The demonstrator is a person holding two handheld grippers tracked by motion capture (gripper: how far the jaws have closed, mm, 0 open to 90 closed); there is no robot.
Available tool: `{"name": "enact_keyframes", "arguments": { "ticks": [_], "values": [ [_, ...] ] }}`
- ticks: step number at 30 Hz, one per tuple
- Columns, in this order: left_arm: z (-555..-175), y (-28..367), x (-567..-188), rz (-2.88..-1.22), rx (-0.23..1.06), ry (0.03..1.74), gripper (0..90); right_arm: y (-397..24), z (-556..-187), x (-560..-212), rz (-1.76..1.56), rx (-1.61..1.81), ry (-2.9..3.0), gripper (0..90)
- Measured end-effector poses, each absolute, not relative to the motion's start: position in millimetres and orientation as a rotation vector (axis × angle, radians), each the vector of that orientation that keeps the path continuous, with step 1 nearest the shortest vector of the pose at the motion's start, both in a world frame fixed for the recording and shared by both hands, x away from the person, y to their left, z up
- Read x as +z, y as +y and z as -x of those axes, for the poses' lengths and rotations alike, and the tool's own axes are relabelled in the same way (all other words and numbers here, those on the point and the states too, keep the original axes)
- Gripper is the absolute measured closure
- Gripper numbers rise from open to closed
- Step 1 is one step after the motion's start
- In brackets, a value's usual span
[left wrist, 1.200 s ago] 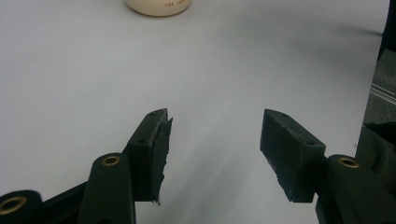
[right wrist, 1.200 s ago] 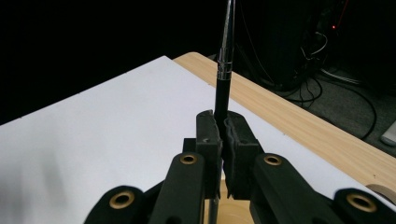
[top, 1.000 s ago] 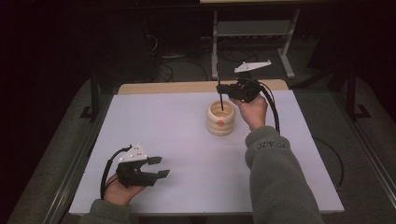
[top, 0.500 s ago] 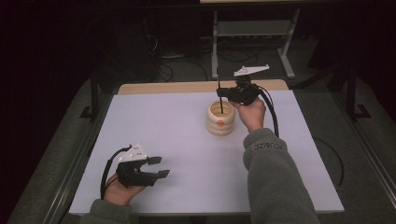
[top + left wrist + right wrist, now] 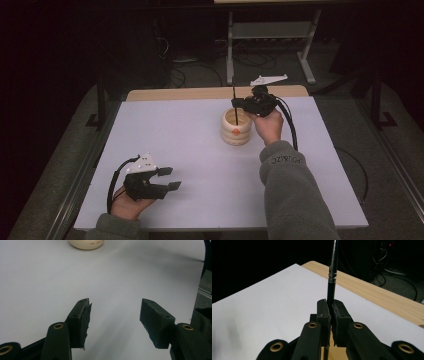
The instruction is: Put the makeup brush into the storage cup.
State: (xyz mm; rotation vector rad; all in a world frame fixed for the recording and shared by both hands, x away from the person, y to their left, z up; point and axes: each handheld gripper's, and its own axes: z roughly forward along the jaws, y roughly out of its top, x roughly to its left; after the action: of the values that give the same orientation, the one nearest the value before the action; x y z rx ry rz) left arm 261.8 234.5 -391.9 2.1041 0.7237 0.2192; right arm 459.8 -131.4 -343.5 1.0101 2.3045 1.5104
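With the right tool [image 5: 239, 103] pinching the slim black pen [image 5: 331, 283] upright, lower it straight into the cream ribbed wooden holder [image 5: 236, 129]; the left tool [image 5: 169, 178] rests spread.

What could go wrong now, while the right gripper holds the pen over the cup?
The right gripper pinches the pen low with much length above, so the pen may tilt or slip. Its lower end is in the cup, which nothing steadies; a sideways push might tip it, as the left gripper stays open far away.
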Motion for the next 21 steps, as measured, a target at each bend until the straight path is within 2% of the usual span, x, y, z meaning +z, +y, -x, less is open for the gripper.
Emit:
{"name": "enact_keyframes", "arguments": {
  "ticks": [21],
  "values": [
    [-262, 236, -392, -2.098, 0.213, 0.734, 40.8, -131, -456, -365, -1.065, 1.464, 2.342, 84.1]
  ]
}}
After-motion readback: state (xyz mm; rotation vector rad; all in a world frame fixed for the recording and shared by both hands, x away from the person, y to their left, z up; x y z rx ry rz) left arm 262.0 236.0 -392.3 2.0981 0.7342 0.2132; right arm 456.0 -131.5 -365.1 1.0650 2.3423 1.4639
